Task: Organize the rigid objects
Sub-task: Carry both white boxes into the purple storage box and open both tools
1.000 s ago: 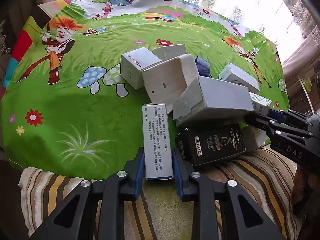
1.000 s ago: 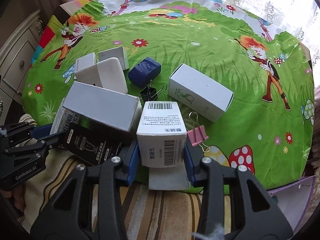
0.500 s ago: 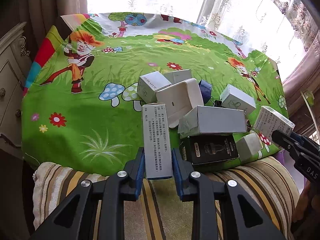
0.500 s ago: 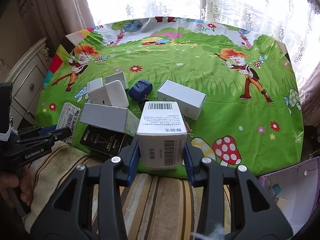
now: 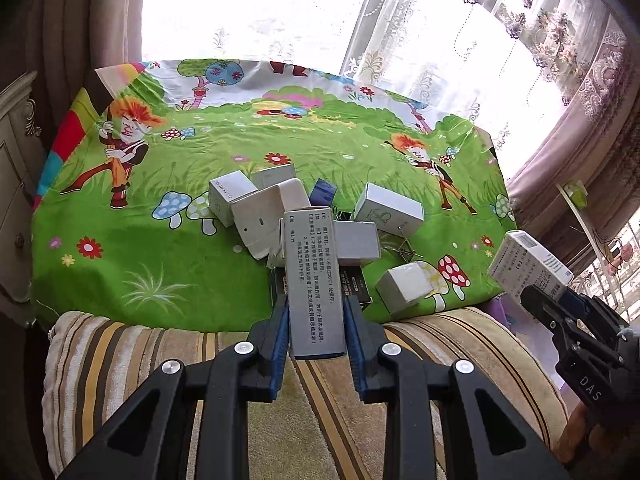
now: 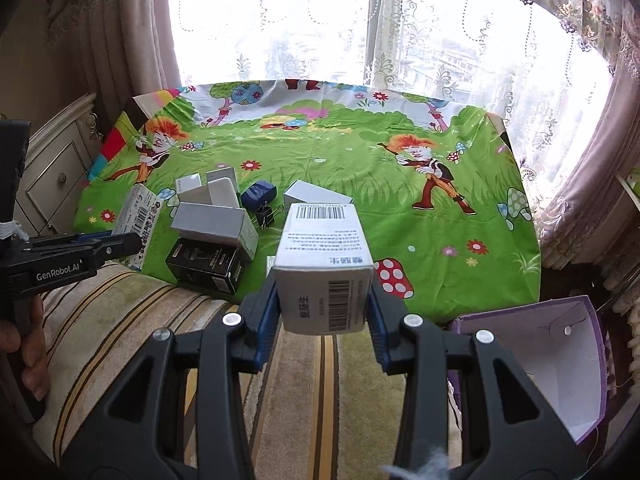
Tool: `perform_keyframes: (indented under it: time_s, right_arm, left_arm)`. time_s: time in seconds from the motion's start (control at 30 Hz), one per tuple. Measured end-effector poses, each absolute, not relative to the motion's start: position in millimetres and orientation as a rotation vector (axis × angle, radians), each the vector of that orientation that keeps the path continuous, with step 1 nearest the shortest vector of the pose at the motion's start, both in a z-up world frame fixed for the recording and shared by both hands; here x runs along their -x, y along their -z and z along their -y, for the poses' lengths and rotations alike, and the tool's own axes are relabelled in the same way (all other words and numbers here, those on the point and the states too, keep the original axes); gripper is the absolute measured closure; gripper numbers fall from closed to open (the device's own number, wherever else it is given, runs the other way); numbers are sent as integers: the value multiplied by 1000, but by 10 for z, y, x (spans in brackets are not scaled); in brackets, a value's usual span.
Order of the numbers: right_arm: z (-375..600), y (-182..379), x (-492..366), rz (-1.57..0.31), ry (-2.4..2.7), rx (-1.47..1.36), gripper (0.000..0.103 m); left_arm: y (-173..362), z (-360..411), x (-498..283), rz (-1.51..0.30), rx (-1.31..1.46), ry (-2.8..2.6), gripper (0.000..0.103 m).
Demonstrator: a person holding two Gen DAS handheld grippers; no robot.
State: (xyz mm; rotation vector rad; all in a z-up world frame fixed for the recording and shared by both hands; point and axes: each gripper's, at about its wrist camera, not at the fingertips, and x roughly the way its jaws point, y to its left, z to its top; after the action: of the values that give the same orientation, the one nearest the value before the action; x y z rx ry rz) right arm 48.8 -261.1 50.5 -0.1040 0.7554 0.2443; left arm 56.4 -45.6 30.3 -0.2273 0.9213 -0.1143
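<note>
At 6 o'clock of each view, left gripper [image 5: 316, 320] pinches slim box [image 5: 314, 276], right gripper [image 6: 324, 308] pinches barcoded box [image 6: 324, 268], lifted clear, probably for the bin [image 6: 560, 360] at 4 o'clock.

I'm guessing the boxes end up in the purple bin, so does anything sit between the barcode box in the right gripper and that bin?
Nothing visible does. The barcode box is clamped in the right gripper, lifted above the striped cushion, and the purple bin stands open-topped to its lower right.
</note>
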Motion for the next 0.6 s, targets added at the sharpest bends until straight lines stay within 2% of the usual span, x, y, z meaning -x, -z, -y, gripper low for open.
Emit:
perform_keyframes:
  time_s: [0.6]
  right_arm:
    - [3362,-461,-10,-732,-107,44,59]
  left_arm:
    - [-417,1358,-289,-920,242,417,76]
